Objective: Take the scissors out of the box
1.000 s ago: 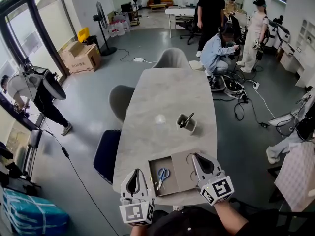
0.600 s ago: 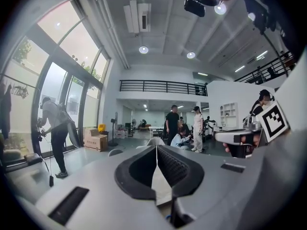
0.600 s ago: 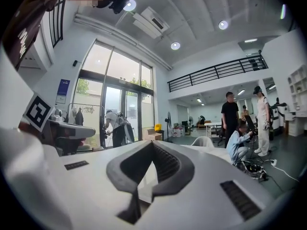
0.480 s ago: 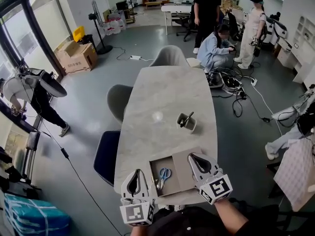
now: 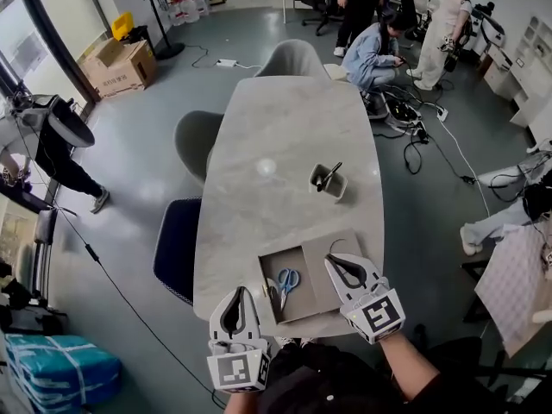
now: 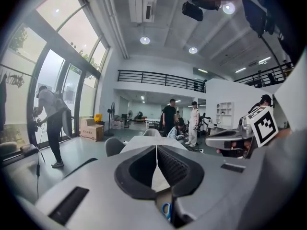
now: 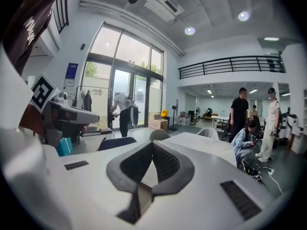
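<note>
both tongs are found lower and closer to the box's near edge than a second ago, and the head view is tipped further down. left tongs (image 5: 235,293) are pressed together, with nothing between them. right tongs (image 5: 331,262) are likewise pressed together and empty. blue-handled scissors (image 5: 286,280) are still lying in the open flat brown cardboard box (image 5: 299,307), at the near end of the pale grey stone-look bench (image 5: 285,136). the approach is judged begun, with no grasp made yet. no brand or writing can be read. only square black-and-white markers (image 5: 380,315) are noted on the tongs.
</note>
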The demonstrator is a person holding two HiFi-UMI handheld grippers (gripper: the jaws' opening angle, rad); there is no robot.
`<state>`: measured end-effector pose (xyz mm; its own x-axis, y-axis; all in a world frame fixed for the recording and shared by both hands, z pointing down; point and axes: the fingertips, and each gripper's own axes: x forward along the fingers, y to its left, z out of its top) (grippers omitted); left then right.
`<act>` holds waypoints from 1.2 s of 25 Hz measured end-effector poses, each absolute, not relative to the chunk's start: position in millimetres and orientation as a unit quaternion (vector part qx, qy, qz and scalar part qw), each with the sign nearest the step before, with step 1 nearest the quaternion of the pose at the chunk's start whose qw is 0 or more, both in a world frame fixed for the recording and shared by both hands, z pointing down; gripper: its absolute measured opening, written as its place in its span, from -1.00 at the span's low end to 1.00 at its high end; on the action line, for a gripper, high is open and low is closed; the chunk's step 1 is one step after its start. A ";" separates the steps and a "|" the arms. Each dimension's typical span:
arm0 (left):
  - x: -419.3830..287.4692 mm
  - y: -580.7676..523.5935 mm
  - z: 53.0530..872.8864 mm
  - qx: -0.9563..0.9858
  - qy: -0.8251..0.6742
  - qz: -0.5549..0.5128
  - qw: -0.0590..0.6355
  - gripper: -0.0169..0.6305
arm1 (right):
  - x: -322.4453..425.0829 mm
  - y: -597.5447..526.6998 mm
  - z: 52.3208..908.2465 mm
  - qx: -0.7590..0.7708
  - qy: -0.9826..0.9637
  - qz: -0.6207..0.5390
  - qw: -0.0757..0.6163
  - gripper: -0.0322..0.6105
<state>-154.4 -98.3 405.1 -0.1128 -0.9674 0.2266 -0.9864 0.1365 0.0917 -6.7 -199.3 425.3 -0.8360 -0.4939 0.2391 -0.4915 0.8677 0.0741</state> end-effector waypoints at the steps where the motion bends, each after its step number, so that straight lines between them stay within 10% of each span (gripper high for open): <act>1: -154.4 -97.7 410.7 0.655 -0.744 0.042 0.121 -0.90 | -8.9 -198.1 434.1 0.249 -0.958 -0.002 0.143 -0.91; 30: -152.1 -95.1 560.0 0.634 -0.730 0.067 0.248 -0.90 | -76.5 -155.5 670.3 -0.162 -0.833 -0.281 0.449 -0.84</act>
